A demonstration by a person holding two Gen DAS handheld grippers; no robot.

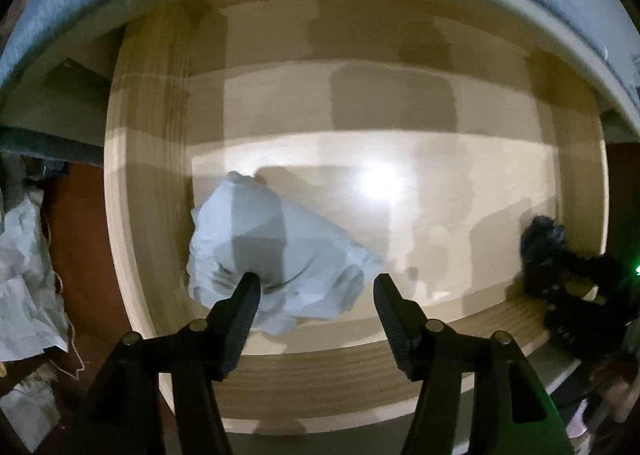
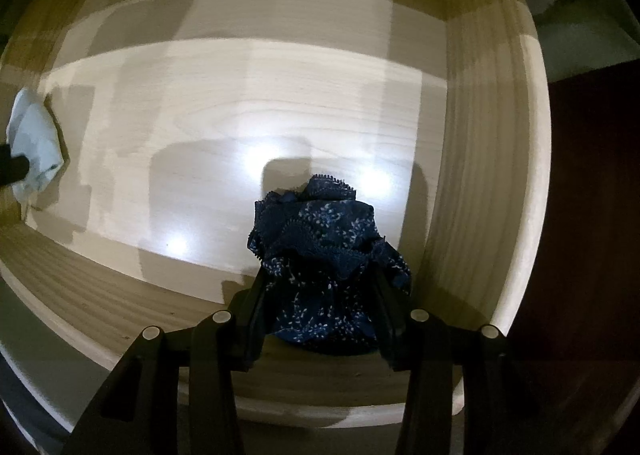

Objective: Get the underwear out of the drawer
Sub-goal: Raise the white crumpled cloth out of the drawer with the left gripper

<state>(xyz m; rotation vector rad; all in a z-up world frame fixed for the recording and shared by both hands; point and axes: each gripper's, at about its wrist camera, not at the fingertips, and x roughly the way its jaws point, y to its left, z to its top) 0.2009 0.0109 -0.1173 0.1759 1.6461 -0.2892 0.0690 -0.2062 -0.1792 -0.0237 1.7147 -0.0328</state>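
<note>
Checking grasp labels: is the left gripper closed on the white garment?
No; the left gripper stands open above the white garment.

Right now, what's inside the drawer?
Two pieces of underwear: a pale blue one under the open left hand-held gripper, a dark blue one in the right hand-held gripper. Whatever lies beneath them is hidden.

1. The drawer point(image 1: 152, 183) is made of pale, light-toned wood with a visible grain; its floor is lit almost white.
2. The garment point(image 1: 280, 251) near the drawer's left wall is plain pale blue-white.
3. The underwear point(image 2: 320, 255) near the drawer's right front corner is dark navy, patterned with small white specks and edged in dark blue lace.
4. Both grippers, the left gripper point(image 1: 316, 281) and the right gripper point(image 2: 320, 295), are black.
5. The floor point(image 1: 88, 239) outside the drawer's left wall is reddish-brown.
</note>
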